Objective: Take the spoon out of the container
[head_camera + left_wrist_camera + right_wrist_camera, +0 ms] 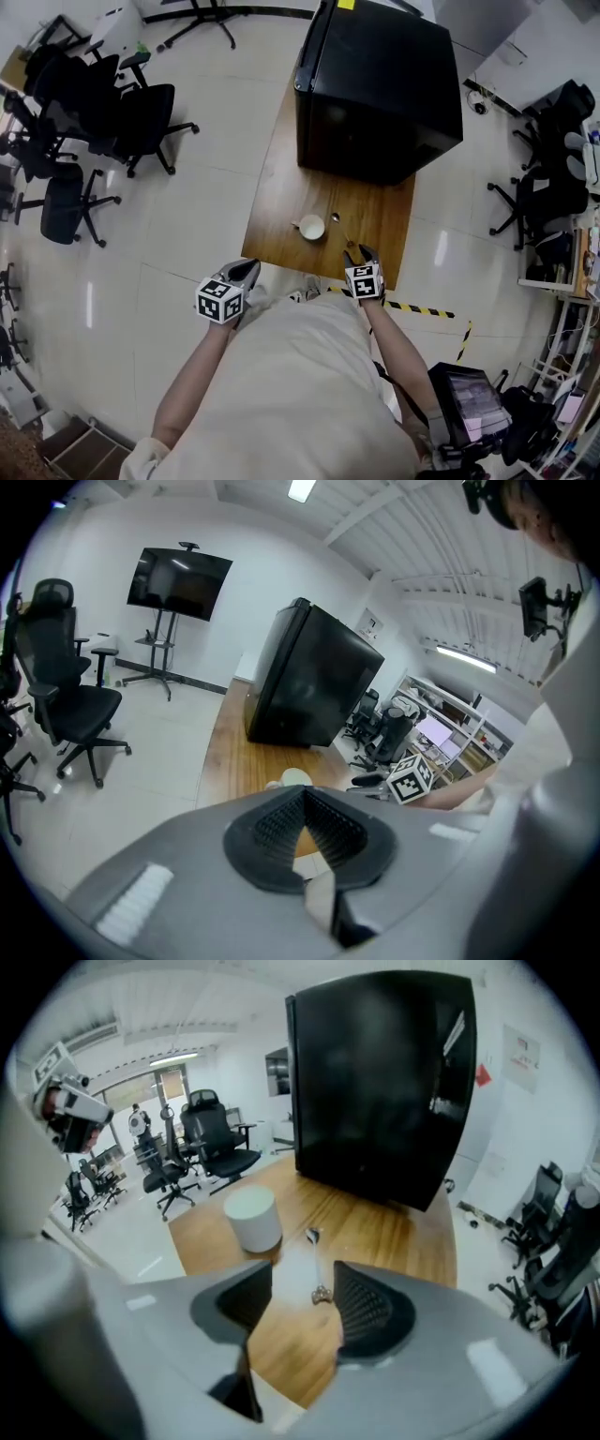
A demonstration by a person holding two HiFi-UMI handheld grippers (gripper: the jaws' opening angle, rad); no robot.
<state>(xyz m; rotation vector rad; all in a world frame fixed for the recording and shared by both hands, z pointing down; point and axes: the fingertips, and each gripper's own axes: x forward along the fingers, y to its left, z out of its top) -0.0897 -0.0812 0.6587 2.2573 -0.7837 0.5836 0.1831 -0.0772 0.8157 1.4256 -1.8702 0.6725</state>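
**Head view:** a wooden table (281, 187) is seen from above, with a black cabinet (380, 84) set on its far half; a white cup (311, 227) stands near the near edge. The spoon (339, 223) is laid on the bare wood just right of the cup, outside it. The right gripper (358, 253) is held over the near edge, its tips just short of the spoon's handle end; the left gripper (246, 270) is held off the table's near-left corner, well apart from cup and spoon. Office chairs (141, 117) are grouped on the floor at the left.

**Left gripper view:** the left gripper (302, 799) is seen clenched, the jaw tips met and nothing caught between them (only a sliver of wood shows through the gap behind the tips); the cup (295, 778) is glimpsed just above the jaws, with the cabinet (314, 672) beyond it.

**Right gripper view:** the right gripper (303, 1277) is seen released, its jaws spread. The spoon (315, 1264) lies flat on the table (403, 1232) in the gap between them, pressed by neither pad; its handle end is close beside the right-hand jaw and its bowl is pointed toward the cabinet (375, 1082). The cup (253, 1218) stands upright left of the bowl, apart from it.
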